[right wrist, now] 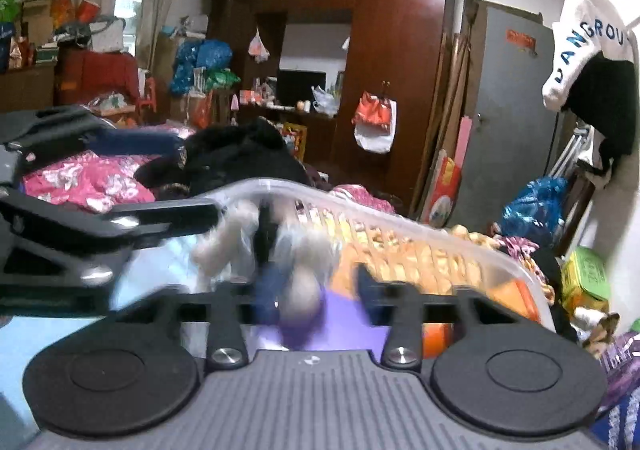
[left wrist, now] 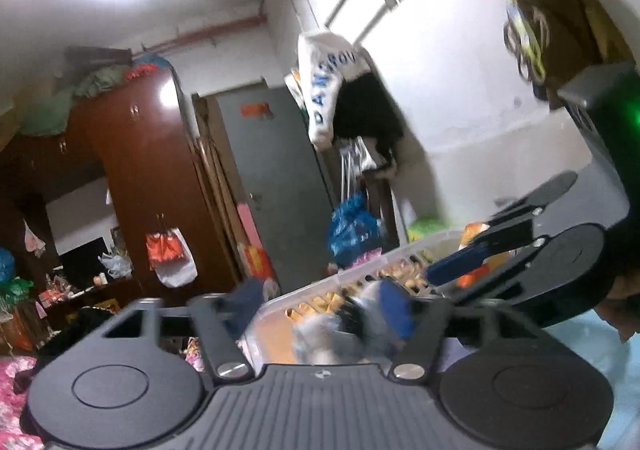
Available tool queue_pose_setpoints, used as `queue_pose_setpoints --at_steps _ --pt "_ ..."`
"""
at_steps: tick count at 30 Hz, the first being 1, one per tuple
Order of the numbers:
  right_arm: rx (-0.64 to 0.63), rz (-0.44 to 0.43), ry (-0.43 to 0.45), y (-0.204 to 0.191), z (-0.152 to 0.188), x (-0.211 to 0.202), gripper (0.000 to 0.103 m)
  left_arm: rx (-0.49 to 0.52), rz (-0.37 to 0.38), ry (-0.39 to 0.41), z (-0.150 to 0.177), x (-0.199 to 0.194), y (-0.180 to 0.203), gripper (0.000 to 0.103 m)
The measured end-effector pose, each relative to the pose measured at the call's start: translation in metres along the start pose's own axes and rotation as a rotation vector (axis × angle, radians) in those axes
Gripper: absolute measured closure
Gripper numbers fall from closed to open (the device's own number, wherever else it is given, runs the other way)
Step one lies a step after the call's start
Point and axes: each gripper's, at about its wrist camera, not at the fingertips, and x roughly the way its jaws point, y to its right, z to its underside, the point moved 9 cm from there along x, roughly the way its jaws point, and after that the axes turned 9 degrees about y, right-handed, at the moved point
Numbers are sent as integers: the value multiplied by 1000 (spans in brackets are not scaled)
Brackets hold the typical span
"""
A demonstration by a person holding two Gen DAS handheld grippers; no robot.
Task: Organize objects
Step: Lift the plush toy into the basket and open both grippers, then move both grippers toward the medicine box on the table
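Observation:
A clear plastic basket (right wrist: 400,220) with slotted sides stands just ahead of both grippers; it also shows in the left wrist view (left wrist: 360,274). My left gripper (left wrist: 320,306) has its blue fingers wide apart, with a blurred white, black and blue object (left wrist: 360,324) near the right finger; I cannot tell if it touches it. My right gripper (right wrist: 316,290) has its fingers around a blurred white and purple soft object (right wrist: 304,306); contact is unclear through motion blur. The left gripper shows in the right wrist view (right wrist: 100,178) at the left.
A bed with a pink floral cover (right wrist: 84,180) and dark clothes (right wrist: 240,154) lies behind the basket. A brown wardrobe (right wrist: 392,50), a grey door (right wrist: 508,110) and hanging clothes (right wrist: 592,62) stand beyond. Bags and clutter (right wrist: 532,206) lie at the right.

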Motion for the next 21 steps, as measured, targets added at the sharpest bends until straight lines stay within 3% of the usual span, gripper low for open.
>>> queue_pose_setpoints --at_steps 3,5,9,12,21 --pt "69 14 65 18 6 -44 10 -82 13 19 0 -31 1 26" --pt "104 12 93 26 17 -75 0 -131 31 7 6 -56 4 22" --pt "178 31 20 27 69 -111 0 -223 116 -46 32 -96 18 21" --pt "217 21 -42 19 98 -116 0 -277 180 -111 57 -107 27 21" --pt "162 -50 -88 -8 99 -94 0 -346 251 -224 101 -97 19 21"
